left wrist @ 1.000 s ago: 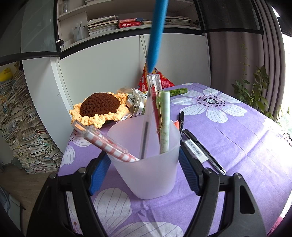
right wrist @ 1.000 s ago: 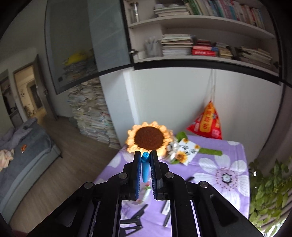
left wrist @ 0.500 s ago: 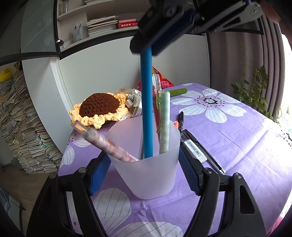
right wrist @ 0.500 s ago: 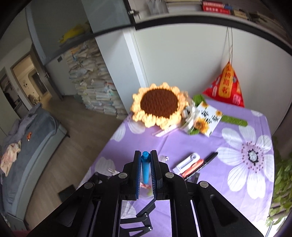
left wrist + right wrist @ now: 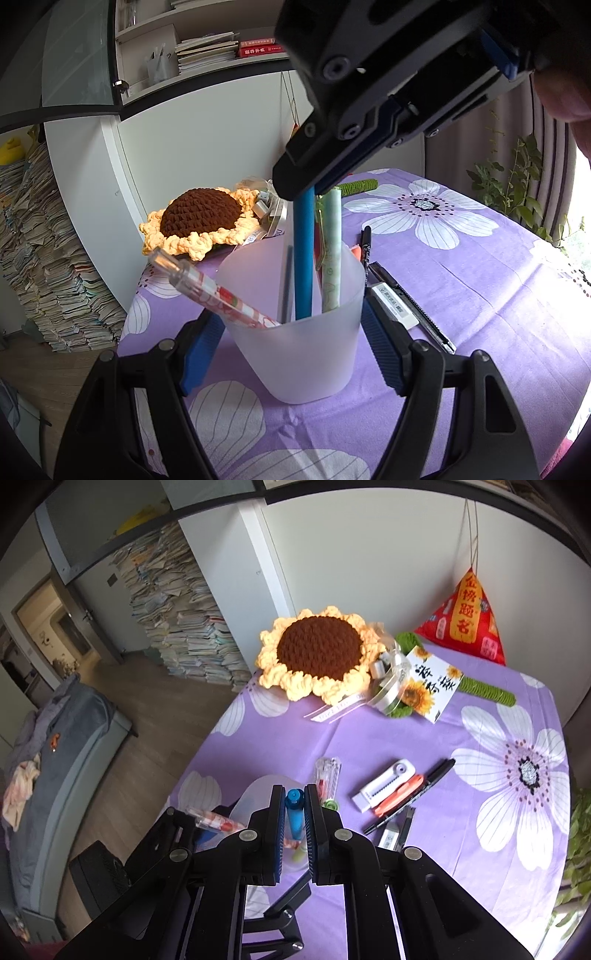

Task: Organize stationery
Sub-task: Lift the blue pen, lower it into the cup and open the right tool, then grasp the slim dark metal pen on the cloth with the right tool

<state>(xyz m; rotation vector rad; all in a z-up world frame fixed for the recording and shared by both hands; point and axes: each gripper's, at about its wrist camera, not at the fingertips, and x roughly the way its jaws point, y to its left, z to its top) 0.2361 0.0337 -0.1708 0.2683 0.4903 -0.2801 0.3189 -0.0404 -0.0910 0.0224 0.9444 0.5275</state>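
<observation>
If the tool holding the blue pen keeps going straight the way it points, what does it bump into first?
Probably the frosted cup. The right tool is shut on the blue pen, which already dips inside the cup, and it points down at the cup's mouth. The green pen beside it might get brushed first; depth is unclear.

A frosted plastic cup (image 5: 295,332) stands on a worktop (image 5: 480,295) covered in purple cloth with white flowers, gripped on both sides by the blue-padded fingers (image 5: 201,343) of the left claw (image 5: 291,343). The right claw (image 5: 314,188) reaches down from above, clamped on a blue pen (image 5: 304,258) whose lower end is inside the cup, alongside a pale green pen (image 5: 331,251) and a red-and-white patterned pen (image 5: 218,291) leaning out to the left. Behind the cup lie a crocheted sunflower (image 5: 199,221), a black marker (image 5: 365,243) and a utility knife (image 5: 410,299).
</observation>
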